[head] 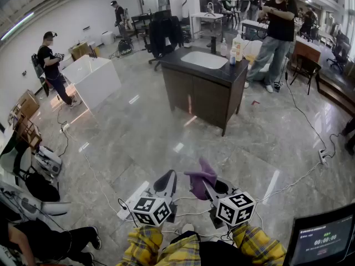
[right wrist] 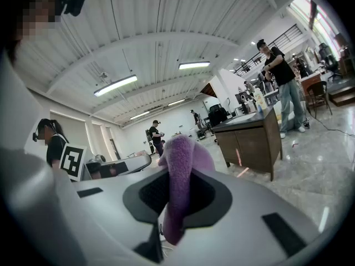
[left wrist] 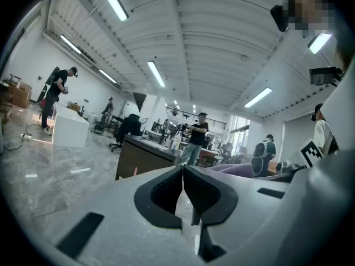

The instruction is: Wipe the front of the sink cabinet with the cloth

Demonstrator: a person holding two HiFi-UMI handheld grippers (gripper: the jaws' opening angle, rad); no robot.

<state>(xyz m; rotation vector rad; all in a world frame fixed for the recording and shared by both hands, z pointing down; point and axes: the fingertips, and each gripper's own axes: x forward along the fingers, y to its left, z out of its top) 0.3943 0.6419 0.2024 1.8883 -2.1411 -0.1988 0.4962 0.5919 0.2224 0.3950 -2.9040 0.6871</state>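
**Item 1. Purple fleecy cloth.** It was found clamped between the two jaws of the right gripper. A bunched top stood above the jaw tips and a short tail hung below them. In the head view it was recorded low and central, well apart from the cabinet.

**Item 2. Left gripper.** Its jaws were pressed together with nothing held between them. It was carried just beside the right gripper, and the marker cubes of both were seen near the yellow plaid sleeves.

**Item 3. Dark brown wooden sink cabinet.** It was topped by a dark counter with a white inset basin. It stood alone on the grey marble-patterned floor, with one corner turned toward the camera. Neither gripper nor the cloth touched its door panels.

**Item 4. Group of bottles.** These were set at the counter's far right edge, beside the basin.

**Item 5. Person in black top and jeans.** This person was noted standing just behind the cabinet.
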